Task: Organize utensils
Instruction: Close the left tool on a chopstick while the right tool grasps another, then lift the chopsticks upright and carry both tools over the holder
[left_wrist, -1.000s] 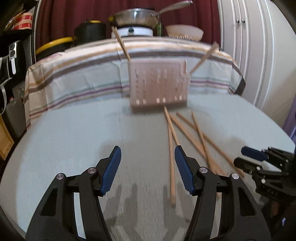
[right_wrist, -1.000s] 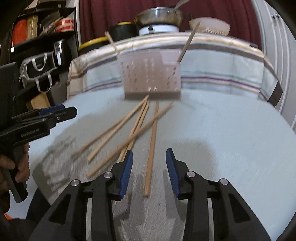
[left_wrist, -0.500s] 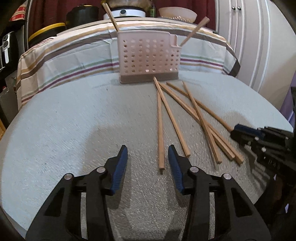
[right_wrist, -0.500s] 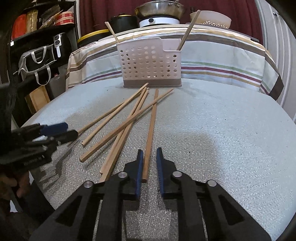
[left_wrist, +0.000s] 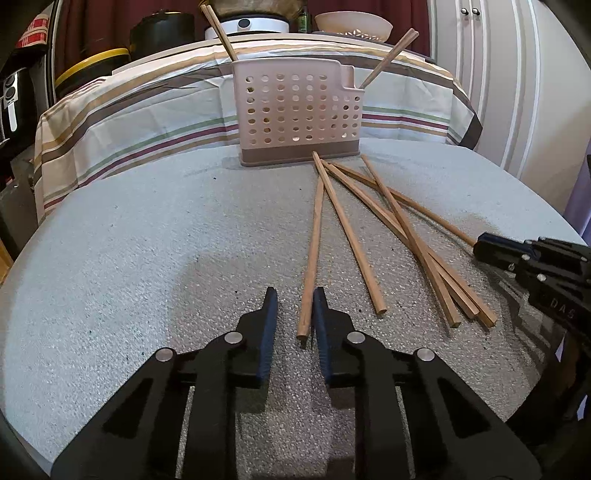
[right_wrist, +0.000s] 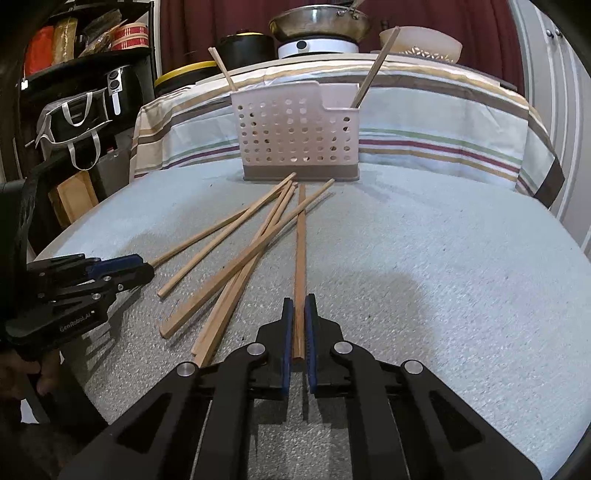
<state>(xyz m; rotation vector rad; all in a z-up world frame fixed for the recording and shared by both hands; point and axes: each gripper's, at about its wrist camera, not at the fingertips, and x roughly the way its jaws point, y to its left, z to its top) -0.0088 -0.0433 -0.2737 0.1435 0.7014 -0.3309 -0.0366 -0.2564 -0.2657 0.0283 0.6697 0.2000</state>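
- Left gripper (left_wrist: 293, 295): low over the table (left_wrist: 147, 258), pointing down & fwd. Jaws have just been closing; not clenched yet.
- Near chopstick (left_wrist: 312, 251): its blunt end lies between those jaws, close to the right-side pad. Left-side pad is clear of it w/ a visible gap, so no grasp. The rest runs straight ahead toward the holder.
- Right gripper (right_wrist: 298, 301): clamped on the gripped chopstick (right_wrist: 300, 251). Both blue pads press its near end; the stick runs straight ahead from the tips, lying along the table.
- From the left wrist cam, the right gripper sits off to the right, well apart, tips at the end of one stick.
- From the right wrist cam, the left gripper sits off to the left; a person's hand (right_wrist: 22, 373) is on its grip.
- Loose chopsticks (left_wrist: 406, 229): fanned & crossing on the table, ahead-right of the left gripper and ahead-left of the right one. Far ends bunch near the holder's base.
- Holder (left_wrist: 295, 110): pale perforated caddy, upright, straight ahead of both tools at the table's far edge.
- Two standing chopsticks (left_wrist: 221, 33) lean out of the holder, one at each end.
- Behind the holder: striped cloth (left_wrist: 129, 122), w/ a bowl (left_wrist: 352, 26) and a pan (right_wrist: 317, 22) on top.
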